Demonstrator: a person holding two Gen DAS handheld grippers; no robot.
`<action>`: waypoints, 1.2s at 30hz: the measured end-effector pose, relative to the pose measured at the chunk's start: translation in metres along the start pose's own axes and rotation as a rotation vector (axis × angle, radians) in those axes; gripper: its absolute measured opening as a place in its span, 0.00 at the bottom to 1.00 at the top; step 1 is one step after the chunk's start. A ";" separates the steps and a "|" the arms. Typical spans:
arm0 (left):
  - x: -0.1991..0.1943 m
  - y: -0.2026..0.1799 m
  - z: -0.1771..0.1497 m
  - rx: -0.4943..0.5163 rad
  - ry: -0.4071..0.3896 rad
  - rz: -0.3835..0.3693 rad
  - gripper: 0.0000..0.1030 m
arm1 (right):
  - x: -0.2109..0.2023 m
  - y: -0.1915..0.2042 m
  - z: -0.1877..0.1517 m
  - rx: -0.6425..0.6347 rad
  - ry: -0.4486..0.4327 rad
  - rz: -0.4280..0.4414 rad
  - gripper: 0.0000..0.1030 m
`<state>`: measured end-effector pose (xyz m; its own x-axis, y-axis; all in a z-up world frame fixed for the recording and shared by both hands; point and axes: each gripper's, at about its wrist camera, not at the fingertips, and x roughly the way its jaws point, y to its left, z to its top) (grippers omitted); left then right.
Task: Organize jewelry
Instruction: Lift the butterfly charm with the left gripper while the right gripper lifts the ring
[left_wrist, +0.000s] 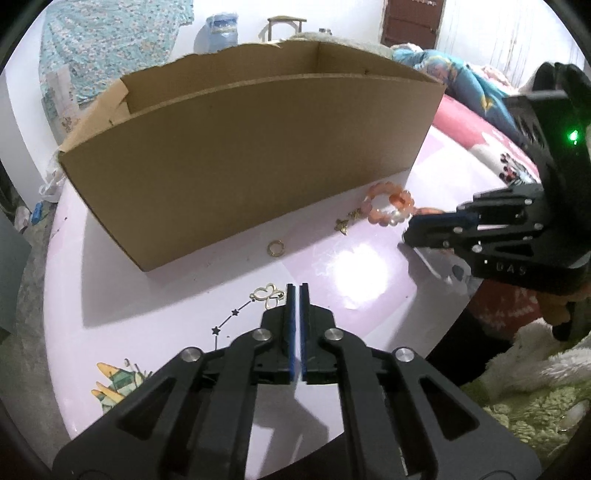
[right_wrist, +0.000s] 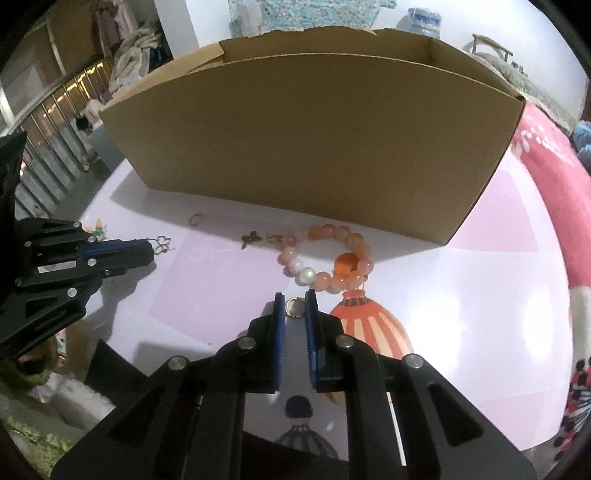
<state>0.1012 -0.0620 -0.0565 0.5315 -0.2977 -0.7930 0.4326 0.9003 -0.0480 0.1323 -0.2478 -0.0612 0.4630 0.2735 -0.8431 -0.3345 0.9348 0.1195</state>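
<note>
Jewelry's all loose on the pink table (right_wrist: 461, 295) in front of the cardboard box (right_wrist: 314, 140); I'd nip the silver ring (right_wrist: 294, 307) square and gently so it doesn't skitter off. Right gripper (right_wrist: 294, 308) is partly spread around that ring, maybe touching it. Left gripper (left_wrist: 296, 295) is nearly pinched together, empty, just beside the butterfly charm (left_wrist: 267, 293).

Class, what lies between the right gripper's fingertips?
A small silver ring on the table, between the right gripper's open fingers; the right wrist view shows it.
</note>
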 end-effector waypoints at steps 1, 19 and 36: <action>-0.001 0.001 0.000 -0.006 0.000 0.008 0.13 | -0.002 0.001 -0.001 0.007 -0.004 0.011 0.11; 0.024 0.011 0.012 0.035 0.101 0.058 0.30 | -0.012 0.001 -0.010 0.023 -0.045 0.091 0.11; 0.024 -0.006 0.011 0.079 0.089 0.082 0.18 | -0.012 -0.003 -0.009 0.036 -0.048 0.112 0.11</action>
<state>0.1192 -0.0779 -0.0683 0.5022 -0.1913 -0.8433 0.4480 0.8917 0.0644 0.1197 -0.2559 -0.0559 0.4637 0.3861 -0.7974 -0.3572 0.9051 0.2306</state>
